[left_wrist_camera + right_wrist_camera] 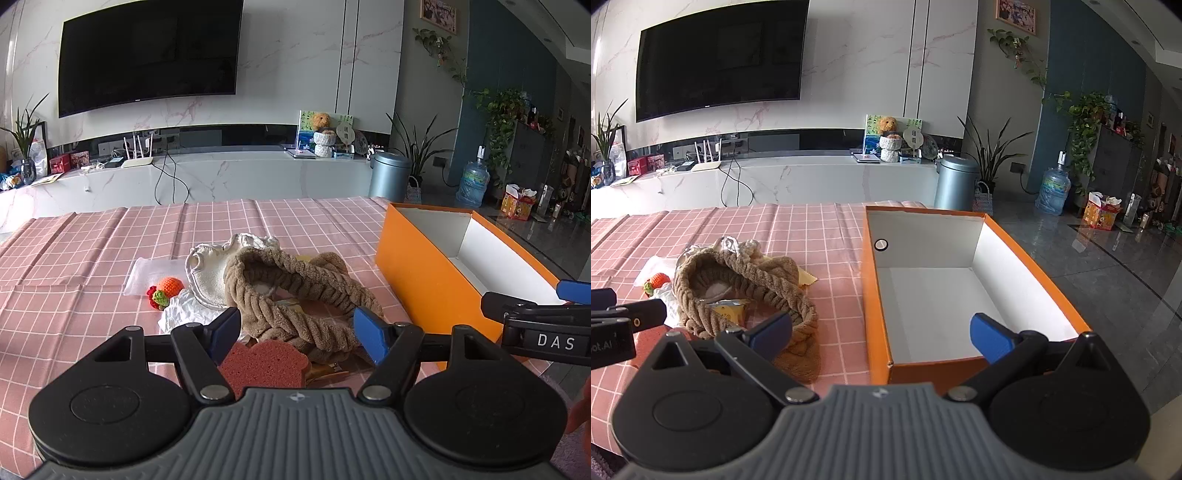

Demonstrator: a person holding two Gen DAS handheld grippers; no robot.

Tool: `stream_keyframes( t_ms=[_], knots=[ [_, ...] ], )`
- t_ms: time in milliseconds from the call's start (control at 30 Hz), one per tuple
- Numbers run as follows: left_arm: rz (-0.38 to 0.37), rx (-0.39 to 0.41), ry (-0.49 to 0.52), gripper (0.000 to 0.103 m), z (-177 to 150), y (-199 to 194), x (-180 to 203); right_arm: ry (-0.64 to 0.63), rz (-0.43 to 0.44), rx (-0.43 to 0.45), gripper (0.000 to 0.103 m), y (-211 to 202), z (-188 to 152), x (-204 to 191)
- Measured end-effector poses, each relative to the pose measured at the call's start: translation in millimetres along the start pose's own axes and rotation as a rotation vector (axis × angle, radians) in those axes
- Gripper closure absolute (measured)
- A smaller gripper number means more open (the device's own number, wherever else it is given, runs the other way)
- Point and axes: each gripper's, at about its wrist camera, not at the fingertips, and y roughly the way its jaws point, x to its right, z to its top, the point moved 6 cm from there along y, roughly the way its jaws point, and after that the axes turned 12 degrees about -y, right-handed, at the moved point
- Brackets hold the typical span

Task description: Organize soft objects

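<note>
Left wrist view: the left gripper (295, 330) hovers low over a table covered by a pink checked cloth (92, 251), its blue-padded fingers (369, 334) spread wide and holding nothing. Between and just beyond the fingers lies a brown braided headband (291, 291), heaped in loops. A reddish sponge (264, 363) shaped like a slice of bread lies directly below the gripper, touching the near edge of the headband. Farther off, a white scalloped tray (207, 273) sits partly under the headband; beside it are a small crocheted orange fruit (170, 286), a clear plastic bag (151, 275) and crumpled white paper (184, 312). An orange box (424, 280) with a white interior stands to the right of the pile, well apart from it.

Right wrist view: the right gripper (881, 334) is held above the near end of the orange box (877, 295), its fingers (991, 338) wide apart and empty. The box holds no soft item; a small round ring shows on its far wall. The headband (746, 291) lies left of the box on the cloth, with a yellow packet (731, 312) inside its loops. The left gripper (624, 317) shows at the left edge.
</note>
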Motion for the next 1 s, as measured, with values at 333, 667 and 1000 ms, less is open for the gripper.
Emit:
stream_keyframes(
  t_ms=[333, 667, 1000],
  knots=[
    [0.009, -0.001, -0.005, 0.02, -0.4, -1.2, -1.4, -0.01, -0.004, -0.004, 0.002, -3.1, 0.6, -1.4],
    [0.009, -0.001, -0.005, 0.02, -0.5, -1.7, -1.2, -0.019, 0.003, -0.012, 0.002, -2.5, 1.4, -4.3],
    [0.01, -0.005, -0.003, 0.02, -2.6, -0.9, -2.2, -0.018, 0.016, -0.028, 0.002, 0.8, -1.4, -4.6]
  ],
)
